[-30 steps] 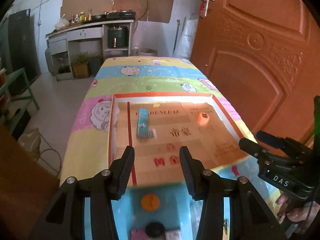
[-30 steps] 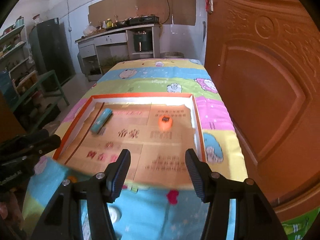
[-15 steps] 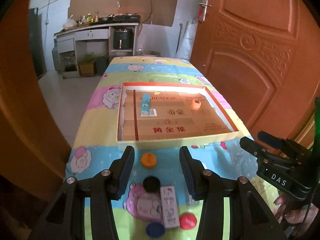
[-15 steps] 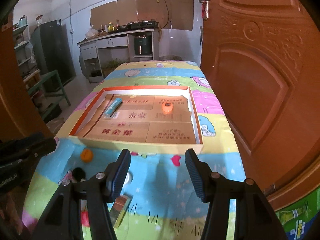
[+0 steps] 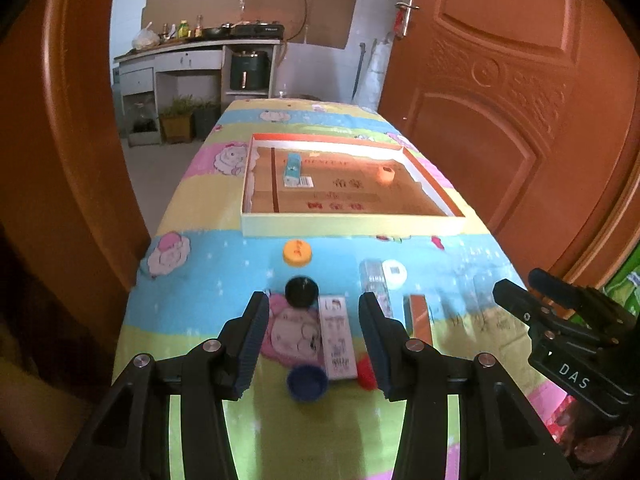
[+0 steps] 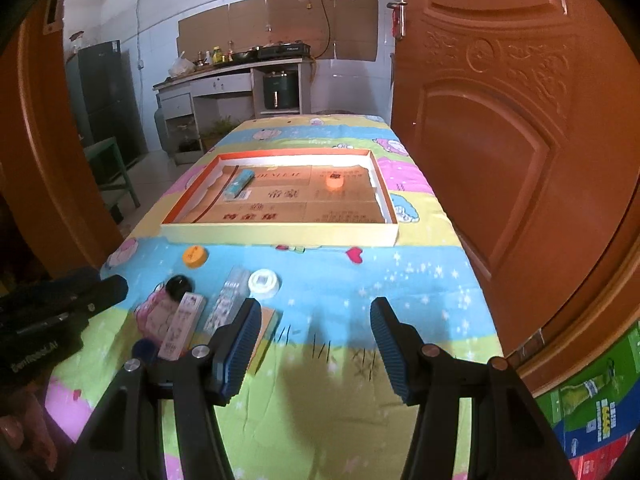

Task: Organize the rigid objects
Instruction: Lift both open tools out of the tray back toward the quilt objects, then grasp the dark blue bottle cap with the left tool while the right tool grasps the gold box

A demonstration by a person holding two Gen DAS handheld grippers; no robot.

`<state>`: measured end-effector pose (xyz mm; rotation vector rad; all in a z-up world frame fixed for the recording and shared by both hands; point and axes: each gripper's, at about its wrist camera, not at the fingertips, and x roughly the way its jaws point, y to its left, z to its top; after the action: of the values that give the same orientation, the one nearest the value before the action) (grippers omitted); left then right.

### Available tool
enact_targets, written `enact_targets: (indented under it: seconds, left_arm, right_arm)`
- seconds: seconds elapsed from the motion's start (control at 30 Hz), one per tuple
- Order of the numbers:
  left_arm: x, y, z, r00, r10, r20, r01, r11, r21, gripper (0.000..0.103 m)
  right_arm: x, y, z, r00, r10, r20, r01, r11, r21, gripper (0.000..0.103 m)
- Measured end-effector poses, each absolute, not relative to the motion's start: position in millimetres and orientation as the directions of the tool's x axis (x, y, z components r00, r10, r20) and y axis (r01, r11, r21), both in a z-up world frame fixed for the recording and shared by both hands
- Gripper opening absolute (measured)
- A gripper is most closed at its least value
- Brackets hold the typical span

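A shallow cardboard tray [image 5: 352, 225] [image 6: 280, 236] lies mid-table and holds a teal box [image 5: 293, 168] [image 6: 238, 185] and an orange cap [image 5: 386, 175] [image 6: 334, 181]. Nearer lie an orange lid [image 5: 297, 252] [image 6: 195, 257], a black cap [image 5: 301, 291] [image 6: 179, 286], a white lid [image 5: 394, 273] [image 6: 263, 282], a white carton [image 5: 338, 336] [image 6: 182, 326], a clear box [image 5: 374, 284] [image 6: 228, 300], a blue cap [image 5: 306, 382] and a red cap [image 5: 366, 372]. My left gripper [image 5: 314, 340] is open above the carton. My right gripper [image 6: 316, 344] is open over bare cloth.
The table wears a colourful cartoon cloth [image 6: 400, 280]. An orange wooden door [image 6: 500, 140] stands close on the right and a door panel [image 5: 60, 140] on the left. A kitchen counter [image 5: 192, 48] is at the far wall. A brown flat box [image 5: 418, 316] lies by the clear box.
Both grippers have pulled back from above the tray toward the near end of the table. The loose caps and boxes have come into view. Both stay open.
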<state>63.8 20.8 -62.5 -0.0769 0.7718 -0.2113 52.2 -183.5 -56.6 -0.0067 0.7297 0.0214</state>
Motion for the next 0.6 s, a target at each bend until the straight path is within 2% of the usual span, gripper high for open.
enact_targets:
  seconds: [0.6]
  left_arm:
    - [26.6,21.0,-97.8,0.668,-0.21,-0.714,0.174,0.977,-0.125,0.048]
  right_arm:
    - [17.7,-172.5,-79.3,0.722,0.032,-0.691,-0.034,0.999,0.011,0.056]
